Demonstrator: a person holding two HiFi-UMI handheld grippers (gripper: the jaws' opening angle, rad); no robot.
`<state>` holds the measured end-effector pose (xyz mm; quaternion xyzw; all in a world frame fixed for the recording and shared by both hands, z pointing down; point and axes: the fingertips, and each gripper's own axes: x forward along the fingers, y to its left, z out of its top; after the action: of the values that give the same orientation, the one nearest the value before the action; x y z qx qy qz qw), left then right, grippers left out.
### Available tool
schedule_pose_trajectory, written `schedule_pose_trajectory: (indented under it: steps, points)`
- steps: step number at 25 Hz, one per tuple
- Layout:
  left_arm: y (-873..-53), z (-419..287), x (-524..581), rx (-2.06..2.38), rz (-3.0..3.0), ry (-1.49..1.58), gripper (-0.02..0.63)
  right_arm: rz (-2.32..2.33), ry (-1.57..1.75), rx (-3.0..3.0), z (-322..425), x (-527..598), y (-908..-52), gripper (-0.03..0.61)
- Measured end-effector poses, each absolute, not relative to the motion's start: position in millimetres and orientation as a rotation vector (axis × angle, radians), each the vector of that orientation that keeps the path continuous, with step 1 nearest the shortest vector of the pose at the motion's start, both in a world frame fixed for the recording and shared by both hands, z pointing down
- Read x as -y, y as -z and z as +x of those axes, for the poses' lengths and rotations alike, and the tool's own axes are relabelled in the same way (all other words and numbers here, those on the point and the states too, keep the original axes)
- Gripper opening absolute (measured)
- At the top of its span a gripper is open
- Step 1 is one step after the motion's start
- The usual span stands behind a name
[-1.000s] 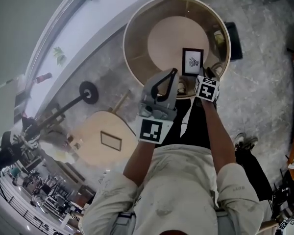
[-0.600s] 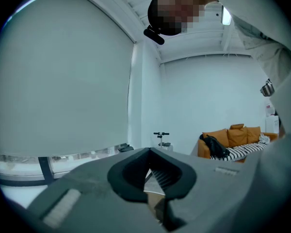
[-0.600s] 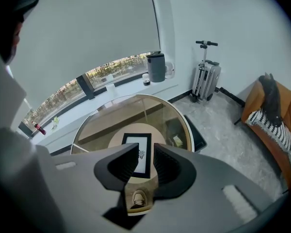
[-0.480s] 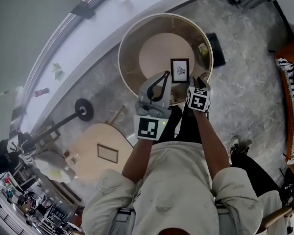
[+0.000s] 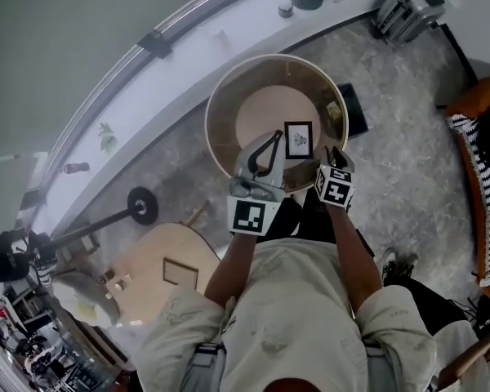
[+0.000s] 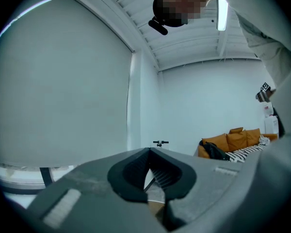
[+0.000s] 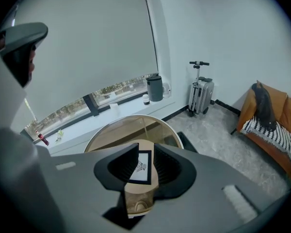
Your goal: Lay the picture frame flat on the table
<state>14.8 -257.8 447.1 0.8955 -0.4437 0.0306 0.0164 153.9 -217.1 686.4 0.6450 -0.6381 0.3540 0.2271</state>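
Black-framed picture (image 5: 298, 140) lay flat on round wood-rimmed glass table (image 5: 209, 121). Your right gripper (image 5: 333, 152) hung just beside it, jaws apart, empty. Your left gripper (image 5: 275, 137) was raised, pinched closed. Grey suitcase (image 7: 202, 95) stood beyond.

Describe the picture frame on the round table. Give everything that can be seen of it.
The picture frame is a small rectangle with a thin black border round a white sheet that bears a small dark drawing. It appears to lie flat, face up, on the round table, over its pale wooden middle. The right gripper, jaws apart, hangs near it, apparently not touching it.
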Motion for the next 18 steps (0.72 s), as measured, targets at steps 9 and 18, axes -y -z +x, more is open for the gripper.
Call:
schedule_pose_trajectory:
  steps: [9, 18]
  points:
    - [-410, -4, 256, 1.454, 2.811, 0.01, 0.003, 1.859, -0.831, 1.877, 155, 230, -610, 0.1]
    - [-389, -2, 257, 1.453, 2.856, 0.028, 0.003, 1.932, -0.617, 2.0, 154, 245, -534, 0.101]
